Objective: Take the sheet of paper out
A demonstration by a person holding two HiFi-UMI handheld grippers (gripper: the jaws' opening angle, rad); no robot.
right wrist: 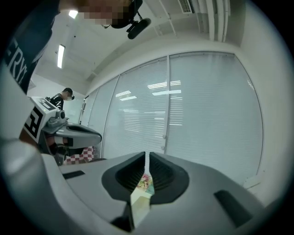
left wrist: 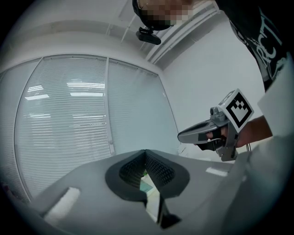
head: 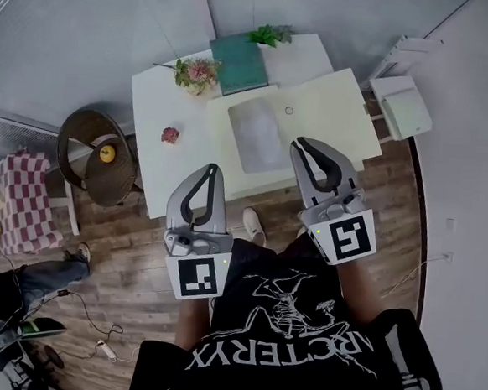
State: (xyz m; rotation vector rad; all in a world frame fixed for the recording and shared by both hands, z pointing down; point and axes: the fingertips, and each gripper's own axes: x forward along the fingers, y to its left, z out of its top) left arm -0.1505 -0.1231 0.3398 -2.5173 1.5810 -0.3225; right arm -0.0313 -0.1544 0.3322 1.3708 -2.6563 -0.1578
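Left gripper (head: 211, 171): fingers pressed together, nothing held. Right gripper (head: 302, 146): same. I hold both level, short of the table (head: 158, 166), ready for the approach. Paper (head: 256, 142): apparently inside the clear sleeve (head: 252, 119) mid-table, untouched.

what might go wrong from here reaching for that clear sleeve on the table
The left tongs and right tongs are both shut, so they would likely just push the clear sleeve across the table unless opened first. A wide sweep could also knock over the flowers.
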